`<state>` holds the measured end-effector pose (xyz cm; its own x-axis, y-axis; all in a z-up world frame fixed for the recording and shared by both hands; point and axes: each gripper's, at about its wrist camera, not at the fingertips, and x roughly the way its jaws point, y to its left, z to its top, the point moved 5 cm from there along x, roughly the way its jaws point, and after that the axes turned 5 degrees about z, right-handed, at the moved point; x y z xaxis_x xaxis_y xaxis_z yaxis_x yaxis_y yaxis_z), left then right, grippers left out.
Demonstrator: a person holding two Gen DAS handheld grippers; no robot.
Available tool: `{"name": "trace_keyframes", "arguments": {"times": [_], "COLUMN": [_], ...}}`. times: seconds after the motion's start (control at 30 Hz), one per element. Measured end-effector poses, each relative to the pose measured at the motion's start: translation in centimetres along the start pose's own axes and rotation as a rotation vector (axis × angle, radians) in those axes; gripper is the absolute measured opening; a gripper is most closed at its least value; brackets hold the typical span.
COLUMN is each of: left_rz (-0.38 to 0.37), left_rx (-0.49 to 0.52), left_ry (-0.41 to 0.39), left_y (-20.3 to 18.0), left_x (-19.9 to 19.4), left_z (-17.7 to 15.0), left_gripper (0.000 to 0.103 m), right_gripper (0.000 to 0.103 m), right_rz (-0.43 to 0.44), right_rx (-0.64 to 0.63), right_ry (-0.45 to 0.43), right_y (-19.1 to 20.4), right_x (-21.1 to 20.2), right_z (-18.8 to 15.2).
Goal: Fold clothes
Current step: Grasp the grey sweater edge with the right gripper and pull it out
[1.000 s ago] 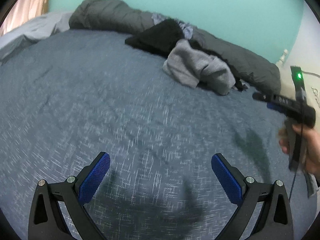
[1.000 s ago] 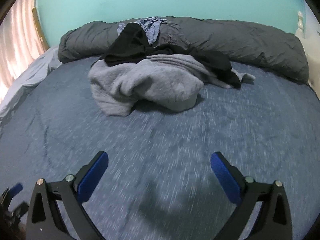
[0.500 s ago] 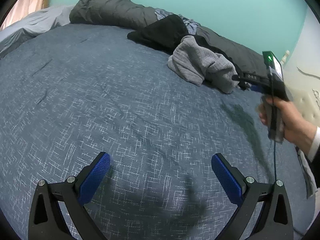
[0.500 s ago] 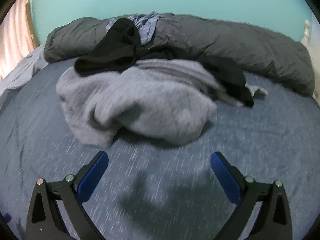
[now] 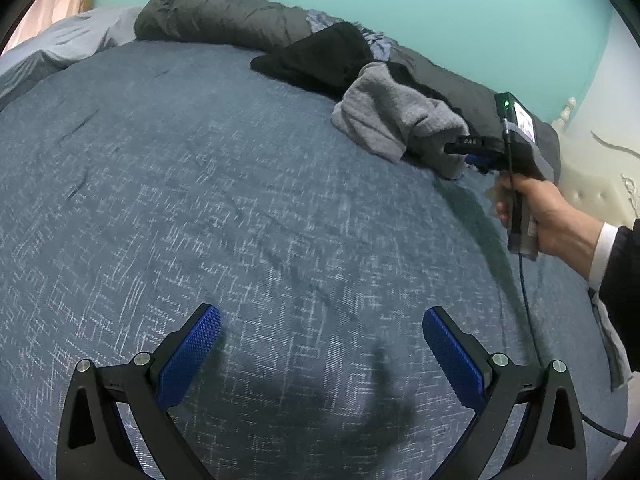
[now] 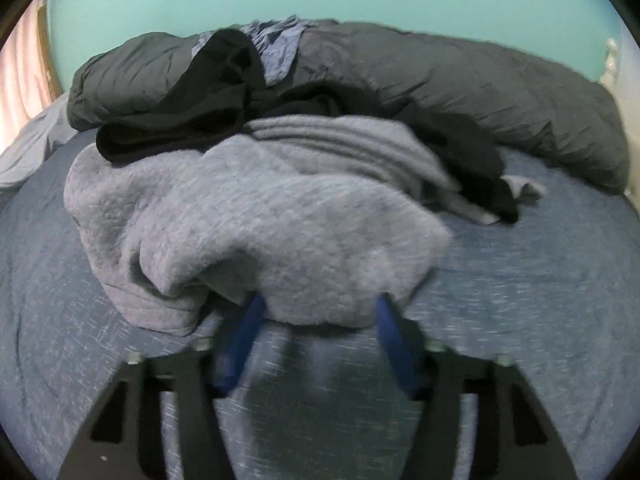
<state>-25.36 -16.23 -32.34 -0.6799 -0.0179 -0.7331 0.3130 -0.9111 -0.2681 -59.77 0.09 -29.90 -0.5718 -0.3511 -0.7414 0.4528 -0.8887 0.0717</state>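
Note:
A crumpled grey fleece garment (image 6: pixel 260 216) lies at the front of a clothes heap on the blue bedspread (image 6: pixel 540 300). My right gripper (image 6: pixel 318 304) has its blue pads on either side of the garment's front fold. Its jaws are closing, the fold is between them, and the fingertips are hidden under the fabric. The left wrist view shows that right gripper (image 5: pixel 460 148), held by a hand (image 5: pixel 548 216), nosed into the grey garment (image 5: pixel 384 116). Low over bare bedspread (image 5: pixel 200 200), my left gripper (image 5: pixel 320 312) is open and holds nothing.
A black garment (image 6: pixel 192 100) and a light blue shirt (image 6: pixel 276 52) lie behind the grey one, against a rolled dark grey duvet (image 6: pixel 480 88) along the turquoise wall. The same black garment (image 5: pixel 320 56) shows in the left wrist view. A pale sheet (image 5: pixel 60 44) lies far left.
My right gripper moved forward to the grey garment and its jaws narrowed around the front fold. The left gripper stayed in place, open.

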Motion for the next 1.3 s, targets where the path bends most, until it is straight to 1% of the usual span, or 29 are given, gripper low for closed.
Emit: {"name": "trace_keyframes", "arguments": {"times": [0.07, 0.1, 0.13, 0.17, 0.23, 0.53, 0.6, 0.7, 0.8, 0.87, 0.93, 1.07, 1.1, 1.17, 1.23, 1.3], "left_rz": [0.0, 0.0, 0.0, 0.0, 0.001, 0.011, 0.016, 0.017, 0.012, 0.003, -0.005, -0.016, -0.017, -0.019, -0.02, -0.021], "left_rx": [-0.008, -0.01, -0.012, -0.014, -0.015, -0.025, -0.024, -0.031, -0.04, -0.046, -0.049, -0.058, -0.06, -0.062, -0.061, -0.062], "left_ry": [0.001, -0.001, -0.003, -0.005, -0.008, -0.025, -0.027, -0.033, -0.037, -0.042, -0.043, -0.049, -0.052, -0.054, -0.054, -0.055], "left_y": [0.3, 0.3, 0.4, 0.5, 0.5, 0.9, 0.9, 1.1, 1.2, 1.3, 1.3, 1.4, 1.4, 1.4, 1.3, 1.3], "left_x": [0.0, 0.0, 0.0, -0.1, -0.1, -0.7, -0.9, -1.2, -1.5, -1.8, -2.0, -2.3, -2.4, -2.5, -2.6, -2.6], "left_z": [0.0, 0.1, 0.1, 0.2, 0.2, 0.5, 0.5, 0.6, 0.8, 0.9, 1.0, 1.1, 1.2, 1.2, 1.3, 1.3], "left_gripper": [0.103, 0.103, 0.103, 0.103, 0.103, 0.103, 0.103, 0.103, 0.103, 0.103, 0.103, 0.103, 0.103, 0.103, 0.103, 0.103], "right_gripper": [0.03, 0.028, 0.023, 0.02, 0.005, 0.003, 0.003, 0.003, 0.003, 0.003, 0.003, 0.003, 0.003, 0.003, 0.003, 0.004], "right_rz": [0.026, 0.029, 0.029, 0.038, 0.051, 0.175, 0.197, 0.238, 0.287, 0.314, 0.357, 0.419, 0.432, 0.43, 0.436, 0.423], "right_rx": [0.007, 0.006, 0.005, 0.006, 0.008, -0.007, -0.007, -0.009, -0.033, -0.045, -0.017, 0.005, 0.007, -0.003, 0.02, 0.065], "right_ry": [-0.009, -0.013, -0.015, -0.026, -0.06, -0.199, -0.229, -0.274, -0.302, -0.306, -0.287, -0.236, -0.225, -0.185, -0.123, -0.11], "right_y": [0.2, 0.3, 0.4, 0.4, 0.4, 1.4, 1.3, 1.2, 1.4, 1.5, 1.3, 1.4, 1.4, 1.4, 1.0, 0.1], "right_x": [0.1, 0.1, 0.0, -0.3, -1.2, -8.7, -10.7, -14.3, -17.9, -20.2, -21.9, -24.6, -25.0, -24.9, -23.9, -23.3], "right_z": [0.3, 0.4, 0.5, 0.7, 1.1, 3.2, 3.7, 3.5, 2.3, 0.9, -1.0, -5.8, -7.1, -9.5, -11.4, -11.8]}}
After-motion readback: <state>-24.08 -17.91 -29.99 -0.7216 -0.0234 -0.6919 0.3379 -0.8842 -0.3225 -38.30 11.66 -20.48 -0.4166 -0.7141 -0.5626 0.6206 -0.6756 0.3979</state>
